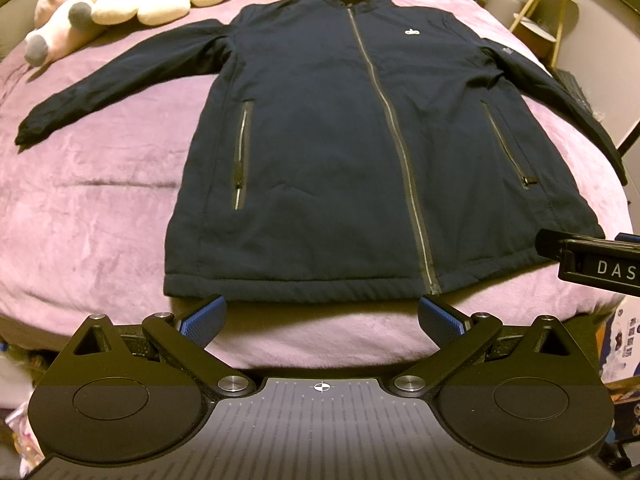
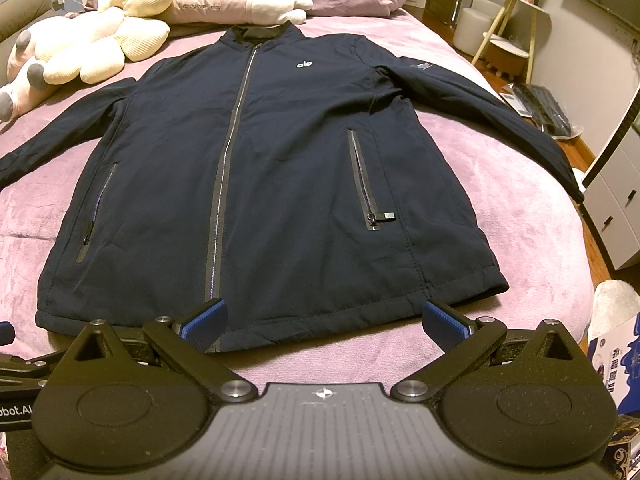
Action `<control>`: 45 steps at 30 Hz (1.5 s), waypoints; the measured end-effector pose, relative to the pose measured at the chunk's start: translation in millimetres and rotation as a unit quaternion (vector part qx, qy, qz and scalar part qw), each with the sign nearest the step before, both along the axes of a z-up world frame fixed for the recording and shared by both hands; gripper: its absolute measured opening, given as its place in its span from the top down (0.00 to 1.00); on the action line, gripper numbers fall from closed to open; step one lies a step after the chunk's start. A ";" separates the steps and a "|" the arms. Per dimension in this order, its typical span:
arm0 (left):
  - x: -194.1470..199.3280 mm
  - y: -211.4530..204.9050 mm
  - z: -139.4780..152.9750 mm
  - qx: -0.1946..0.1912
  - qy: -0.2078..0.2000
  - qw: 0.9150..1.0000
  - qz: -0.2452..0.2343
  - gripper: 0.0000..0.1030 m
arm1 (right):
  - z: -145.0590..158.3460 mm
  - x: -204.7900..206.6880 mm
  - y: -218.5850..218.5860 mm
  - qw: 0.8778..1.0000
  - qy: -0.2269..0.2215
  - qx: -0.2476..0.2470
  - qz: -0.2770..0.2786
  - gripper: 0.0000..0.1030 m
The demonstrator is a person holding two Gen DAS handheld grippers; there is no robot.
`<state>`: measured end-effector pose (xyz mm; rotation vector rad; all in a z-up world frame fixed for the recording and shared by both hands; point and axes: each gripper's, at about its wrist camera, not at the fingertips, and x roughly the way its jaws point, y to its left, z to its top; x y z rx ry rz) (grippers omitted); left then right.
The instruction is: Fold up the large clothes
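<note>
A long navy zip-up jacket (image 1: pixel 320 140) lies flat and face up on a pink bed (image 1: pixel 100 208), collar at the far end, both sleeves spread out to the sides. Its hem runs along the near edge of the bed. My left gripper (image 1: pixel 322 316) hovers open just short of the hem, blue pads wide apart, holding nothing. In the right wrist view the same jacket (image 2: pixel 280 168) fills the middle. My right gripper (image 2: pixel 324 318) is open too, its fingertips over the hem near the main zip's lower end. The right gripper's body (image 1: pixel 592 260) shows at the left view's right edge.
Plush toys (image 1: pixel 120 4) and pillows (image 2: pixel 248 0) lie at the head of the bed. A small shelf stand (image 2: pixel 508 36) and white drawers (image 2: pixel 616 208) stand to the right. A printed box (image 2: pixel 616 364) sits by the bed's near right corner.
</note>
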<state>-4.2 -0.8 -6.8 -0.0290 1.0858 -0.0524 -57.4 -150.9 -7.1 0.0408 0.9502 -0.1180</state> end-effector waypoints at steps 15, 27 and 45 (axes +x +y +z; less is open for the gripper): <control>5.1 -0.6 -2.5 -0.003 0.008 1.000 0.000 0.00 | -2.5 3.3 -2.9 1.000 0.006 0.006 -0.001 0.00; 22.6 -2.9 -15.8 -0.015 0.014 1.000 -0.008 0.00 | -23.4 16.5 -18.4 0.999 0.014 0.045 0.003 0.00; 204.0 -8.9 -42.2 0.004 -0.063 0.997 0.044 0.00 | -66.6 118.3 -298.9 0.860 -0.242 0.377 -0.245 0.01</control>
